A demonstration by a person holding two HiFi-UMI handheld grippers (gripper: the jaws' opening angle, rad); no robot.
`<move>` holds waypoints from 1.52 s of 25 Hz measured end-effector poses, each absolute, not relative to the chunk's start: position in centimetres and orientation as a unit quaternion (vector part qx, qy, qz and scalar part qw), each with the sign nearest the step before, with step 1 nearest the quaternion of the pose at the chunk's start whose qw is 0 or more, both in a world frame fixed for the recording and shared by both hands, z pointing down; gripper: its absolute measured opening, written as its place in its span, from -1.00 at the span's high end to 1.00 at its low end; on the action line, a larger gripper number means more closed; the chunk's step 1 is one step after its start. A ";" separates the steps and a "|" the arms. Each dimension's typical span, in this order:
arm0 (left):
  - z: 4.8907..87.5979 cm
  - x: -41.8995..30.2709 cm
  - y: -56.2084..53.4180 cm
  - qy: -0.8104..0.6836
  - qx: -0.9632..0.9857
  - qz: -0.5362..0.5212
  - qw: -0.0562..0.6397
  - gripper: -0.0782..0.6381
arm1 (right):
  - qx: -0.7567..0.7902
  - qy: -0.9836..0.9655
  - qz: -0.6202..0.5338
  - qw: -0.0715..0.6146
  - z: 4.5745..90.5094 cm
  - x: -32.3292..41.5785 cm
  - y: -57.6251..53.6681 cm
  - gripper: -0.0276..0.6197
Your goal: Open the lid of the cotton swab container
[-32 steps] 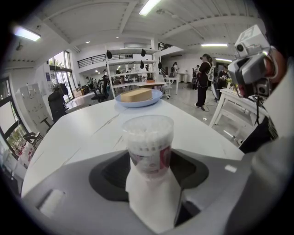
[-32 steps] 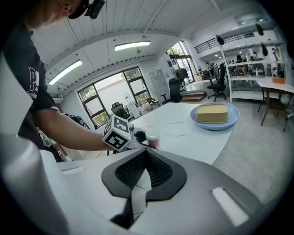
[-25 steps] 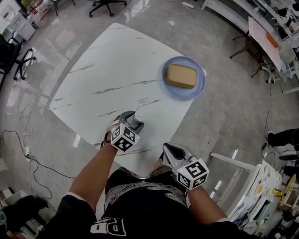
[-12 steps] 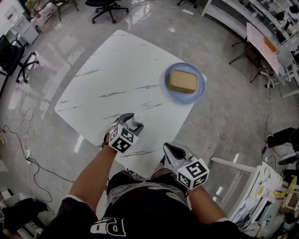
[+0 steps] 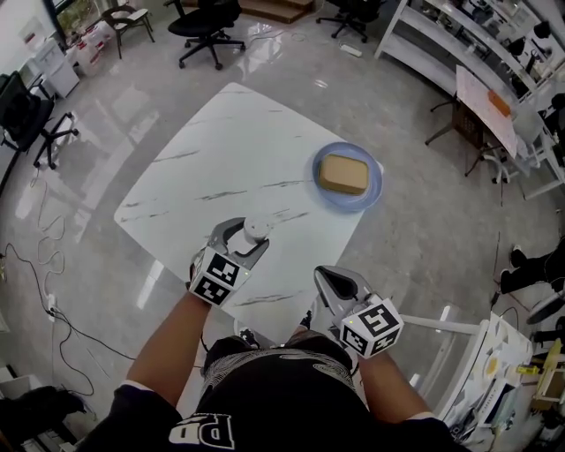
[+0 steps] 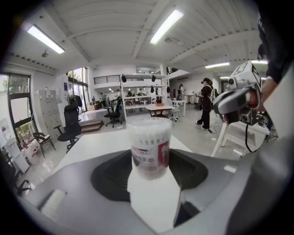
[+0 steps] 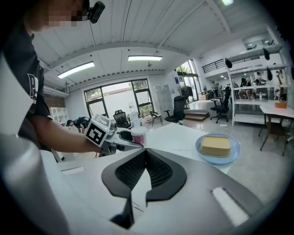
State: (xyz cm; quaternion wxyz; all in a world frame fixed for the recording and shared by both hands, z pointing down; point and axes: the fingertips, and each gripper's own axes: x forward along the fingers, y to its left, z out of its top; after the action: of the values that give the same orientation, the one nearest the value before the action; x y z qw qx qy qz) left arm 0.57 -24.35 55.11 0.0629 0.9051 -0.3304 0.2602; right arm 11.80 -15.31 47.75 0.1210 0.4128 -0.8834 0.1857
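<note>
**Clamping the cotton swab container, lid on**

Nearest the head camera are the person's black shirt and two bare forearms, each ending in a marker cube. The left gripper [image 5: 240,244] has its jaws pressed on the sides of the cotton swab container [image 6: 150,146]. The container stands upright between them, its pink-and-white label facing back along the jaws. Its lid [image 6: 149,124] sits in place on top.

The right gripper [image 5: 329,279] is to the right of the left one and a little nearer the person, well apart from the container. Its jaws are brought together with nothing between them. In the right gripper view, the left gripper and the container appear ahead of those closed jaws and to their left.

Both grippers hang at the near corner of the white marbled table [image 5: 221,150]. Beyond the right gripper's tips, slightly to their right, a blue plate [image 5: 374,187] rests near the table's right edge. It carries a tan rectangular block [image 5: 344,173]; what the block is cannot be told.

Past the table, well ahead of both grippers, black office chairs [image 5: 205,19] stand on the glossy grey floor [image 5: 424,229]. White shelving [image 5: 415,55] runs along far to the right gripper's right. In the left gripper view, a person [image 6: 205,103] stands far beyond the container.
</note>
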 end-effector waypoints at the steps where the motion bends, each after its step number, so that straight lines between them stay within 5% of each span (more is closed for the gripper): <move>1: 54.1 0.4 -24.3 -0.333 0.908 0.246 0.061 -0.06 | 0.414 -0.884 0.179 0.119 47.2 11.7 -15.4 0.91; 18: 45.8 -1.6 -18.0 -0.312 0.924 0.203 0.081 -0.05 | 0.406 -0.898 0.113 0.124 42.3 10.2 -14.3 0.91; 38: 45.5 -3.5 -15.3 -0.315 0.923 0.210 0.070 -0.05 | 0.405 -0.902 0.105 0.107 41.0 9.9 -13.8 0.91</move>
State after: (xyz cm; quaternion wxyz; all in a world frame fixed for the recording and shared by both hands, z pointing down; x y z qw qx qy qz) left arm -3.50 -15.33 45.47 0.0704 0.9229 -0.3148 0.2100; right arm 9.94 -13.83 41.02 0.1066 0.4055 -0.9017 0.1053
